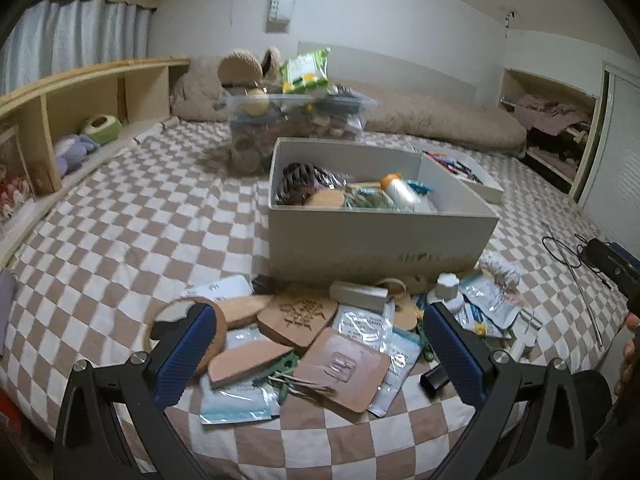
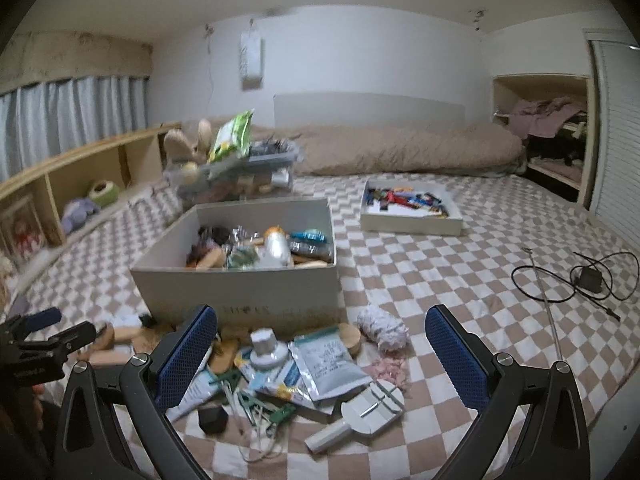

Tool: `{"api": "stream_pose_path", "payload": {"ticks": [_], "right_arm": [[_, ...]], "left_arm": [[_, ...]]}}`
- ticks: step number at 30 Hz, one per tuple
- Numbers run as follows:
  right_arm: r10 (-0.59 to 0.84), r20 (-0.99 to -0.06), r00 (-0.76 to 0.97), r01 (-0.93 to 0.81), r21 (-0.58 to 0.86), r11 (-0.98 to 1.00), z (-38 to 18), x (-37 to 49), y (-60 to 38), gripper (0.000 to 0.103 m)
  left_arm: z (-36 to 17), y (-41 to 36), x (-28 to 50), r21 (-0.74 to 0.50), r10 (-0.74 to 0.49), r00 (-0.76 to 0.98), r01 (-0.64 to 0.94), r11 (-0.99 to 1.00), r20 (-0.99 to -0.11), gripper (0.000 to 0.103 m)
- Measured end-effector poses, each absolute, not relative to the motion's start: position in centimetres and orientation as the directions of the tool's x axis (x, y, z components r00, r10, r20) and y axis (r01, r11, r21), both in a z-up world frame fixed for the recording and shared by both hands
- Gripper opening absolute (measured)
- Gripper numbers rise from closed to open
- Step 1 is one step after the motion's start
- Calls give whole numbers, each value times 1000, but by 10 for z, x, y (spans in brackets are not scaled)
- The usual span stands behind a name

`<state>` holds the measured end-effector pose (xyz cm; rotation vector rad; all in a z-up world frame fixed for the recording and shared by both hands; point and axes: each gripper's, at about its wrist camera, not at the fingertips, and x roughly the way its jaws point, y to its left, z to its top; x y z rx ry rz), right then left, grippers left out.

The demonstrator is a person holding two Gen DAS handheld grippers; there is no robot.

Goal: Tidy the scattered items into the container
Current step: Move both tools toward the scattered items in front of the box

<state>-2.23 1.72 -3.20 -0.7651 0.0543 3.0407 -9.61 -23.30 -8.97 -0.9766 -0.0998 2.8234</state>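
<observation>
Left wrist view shows the left claw [image 1: 318, 354] spread wide and empty above a pile on the checkered bed [image 1: 120, 220], just in front of the grey box [image 1: 376, 236] that already holds several items. At the pile's left lies a round mirror [image 1: 176, 316], likely rigid and breakable, best pinched across its rim. Beside it, the engraved wooden board [image 1: 298, 316] looks stiff and light; an edge grip should hold. The tan pad [image 1: 344, 372] overlaps flat foil sachets [image 1: 236, 400], which look thin and slippery and may need lifting by a raised corner. In the right wrist view, the right claw [image 2: 320, 354] is likewise spread with nothing between its pads, over a white jar [image 2: 266, 350], a sachet [image 2: 330, 364] and, further right, a soft fluffy ball [image 2: 382, 326] that should squash easily.
</observation>
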Motion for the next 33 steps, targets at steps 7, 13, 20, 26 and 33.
{"api": "stream_pose_path", "payload": {"ticks": [7,13,20,26,33], "right_arm": [[-7,-495,-869,-19,49,-999,-44,-28,22,103],[-67,-530,-845,10,108,-994,-52,-36,33,103],[-54,-520,-852,-48,179,-983,-63,-42,50,103],[-110,-545,-831,-33,246,-969,-76,-49,64,103],[-115,-590,-799,-37,239,-970,-88,-51,67,103]], "left_arm": [[-104,-221,-108,-64,226,-738,-241,-968,-636,103],[-103,-216,-125,-37,293,-700,-357,-934,-651,103],[-127,-202,-150,-77,378,-534,-502,-862,-756,103],[-154,-196,-161,-35,326,-463,-533,-845,-824,103],[-175,-200,-174,-64,313,-391,-533,-844,-866,103]]}}
